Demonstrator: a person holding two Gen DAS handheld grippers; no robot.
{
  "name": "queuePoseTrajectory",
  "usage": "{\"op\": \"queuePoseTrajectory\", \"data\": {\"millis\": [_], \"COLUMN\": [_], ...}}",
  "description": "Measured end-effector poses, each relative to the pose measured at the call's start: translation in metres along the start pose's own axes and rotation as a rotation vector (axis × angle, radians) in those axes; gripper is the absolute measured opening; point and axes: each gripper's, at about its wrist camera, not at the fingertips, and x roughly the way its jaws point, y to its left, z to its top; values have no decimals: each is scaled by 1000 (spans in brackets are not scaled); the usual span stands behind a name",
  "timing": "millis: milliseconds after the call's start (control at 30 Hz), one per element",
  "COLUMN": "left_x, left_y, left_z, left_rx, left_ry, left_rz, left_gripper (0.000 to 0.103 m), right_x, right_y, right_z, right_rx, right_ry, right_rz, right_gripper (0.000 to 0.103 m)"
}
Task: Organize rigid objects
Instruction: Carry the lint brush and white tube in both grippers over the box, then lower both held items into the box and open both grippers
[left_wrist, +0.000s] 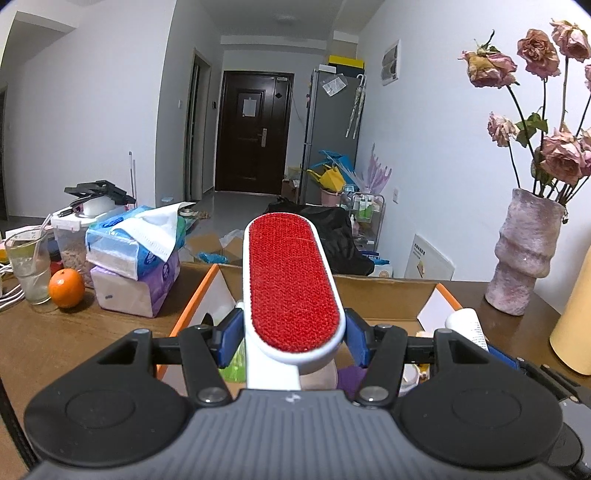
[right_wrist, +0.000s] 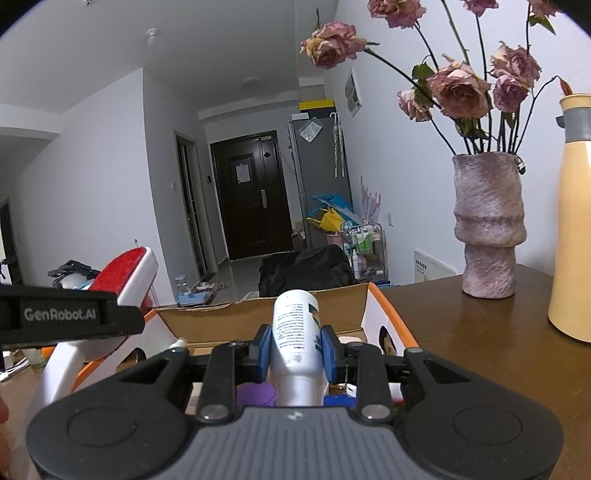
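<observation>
1. Brown wooden counter carries everything; the cardboard box, open-topped with orange-edged flaps, serves as landmark for all places below.
2. Far left of the box: one glass with a straw, one orange, and two tissue packs stacked one on the other.
3. Left gripper, over the box's near left part: its blue-padded fingers pinch one lint brush across the white body, at the near end of the red pile. The brush points away from the camera and is tilted up over the box.
4. Handling, lint brush: judged light and stiff, with a smooth plastic shell that could slip; the narrow white sides, where it is taken now, give the flattest hold. The red pile is soft and a poorer place to press.
5. Right gripper, over the box's near right part: its fingers press on one white bottle at mid-body, base end pointing away.
6. Handling, bottle: judged light, rounded and smooth, likely to twist between pads unless gripped across the widest part.
7. Inside the box, under both grippers, several items show only partly; one purple lid is legible, the rest cannot be counted.
8. Right of the box: one rough pink vase holding dried roses, then one cream jug.
</observation>
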Motion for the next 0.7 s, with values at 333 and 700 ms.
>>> {"op": "queuePoseTrajectory", "data": {"millis": [333,700], "left_x": [34,71], "left_y": [-4,-4], "left_z": [10,16], "left_rx": [18,26], "left_ry": [4,30], "left_rz": [-4,19], "left_gripper": [59,59], "right_x": [34,70], "right_y": [-4,-4], "right_z": [10,20], "right_rx": [-2,-18], "right_ry": [7,36], "right_rz": [-6,-1], "right_gripper": [27,27]}}
